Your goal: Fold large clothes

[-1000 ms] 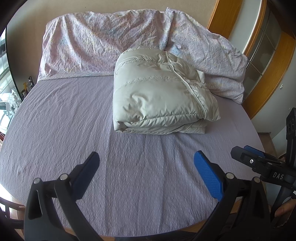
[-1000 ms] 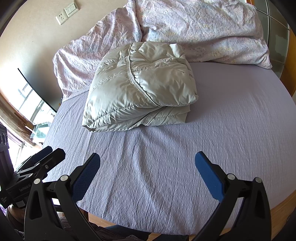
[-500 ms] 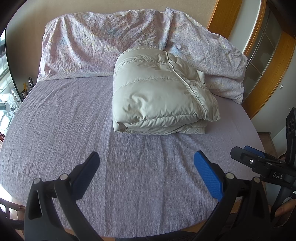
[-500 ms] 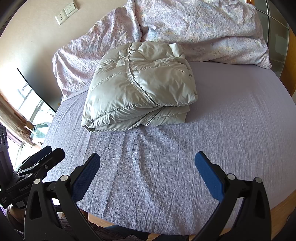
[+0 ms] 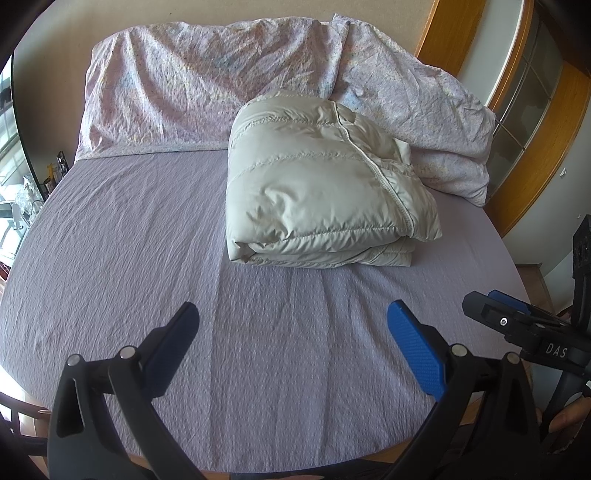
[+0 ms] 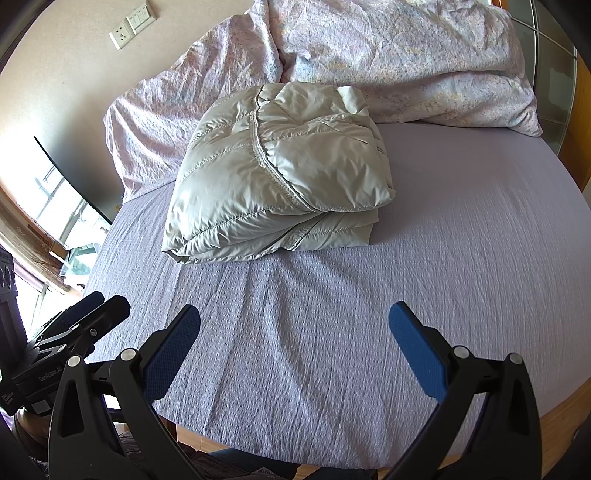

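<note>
A pale grey-green puffer jacket (image 5: 325, 195) lies folded into a thick square bundle on the lilac bed sheet (image 5: 129, 240), just in front of the pillows. The right wrist view shows the same jacket (image 6: 280, 173) with its zipper seam running across the top. My left gripper (image 5: 291, 325) hangs open over the sheet near the foot of the bed, well short of the jacket, nothing between its blue pads. My right gripper (image 6: 293, 323) is likewise open and empty. Each gripper shows at the edge of the other's view: the right one (image 5: 517, 325), the left one (image 6: 81, 321).
Floral pink pillows (image 5: 207, 85) are heaped against the wall behind the jacket. A wooden-framed window (image 5: 517, 110) stands to the right of the bed. A wall socket (image 6: 133, 24) sits above the pillows, and a bright window (image 6: 55, 206) lies left. The bed's wooden edge (image 6: 561, 417) runs below.
</note>
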Demonstrator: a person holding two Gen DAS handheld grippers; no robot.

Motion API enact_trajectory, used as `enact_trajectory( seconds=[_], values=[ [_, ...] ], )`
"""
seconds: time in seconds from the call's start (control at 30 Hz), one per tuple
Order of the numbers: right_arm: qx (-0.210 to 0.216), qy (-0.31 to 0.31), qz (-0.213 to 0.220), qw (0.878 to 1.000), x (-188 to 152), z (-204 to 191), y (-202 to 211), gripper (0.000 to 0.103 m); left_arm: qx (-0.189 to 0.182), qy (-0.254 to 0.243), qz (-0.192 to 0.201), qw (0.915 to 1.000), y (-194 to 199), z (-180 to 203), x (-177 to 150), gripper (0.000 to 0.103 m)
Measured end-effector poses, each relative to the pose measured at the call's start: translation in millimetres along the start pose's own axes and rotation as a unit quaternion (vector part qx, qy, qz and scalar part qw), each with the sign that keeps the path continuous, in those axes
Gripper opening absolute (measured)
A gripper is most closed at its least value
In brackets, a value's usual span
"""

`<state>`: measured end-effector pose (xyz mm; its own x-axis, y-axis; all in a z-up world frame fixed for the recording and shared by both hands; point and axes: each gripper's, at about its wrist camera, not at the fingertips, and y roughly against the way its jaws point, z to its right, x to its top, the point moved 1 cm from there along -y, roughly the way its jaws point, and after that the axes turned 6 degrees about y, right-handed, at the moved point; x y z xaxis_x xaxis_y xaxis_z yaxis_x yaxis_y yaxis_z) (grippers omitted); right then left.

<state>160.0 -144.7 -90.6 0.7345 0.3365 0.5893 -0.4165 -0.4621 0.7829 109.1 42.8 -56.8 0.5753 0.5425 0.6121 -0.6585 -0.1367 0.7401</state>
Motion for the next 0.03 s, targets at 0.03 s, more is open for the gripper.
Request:
enact_trajectory(
  seconds=[0.03],
  values=[
    [0.0,0.0,0.0,1.0,-0.3,-0.1,-0.1,0.102,0.0,0.0,0.0,1.0,-0.1,-0.2,-0.1,0.101]
  ],
)
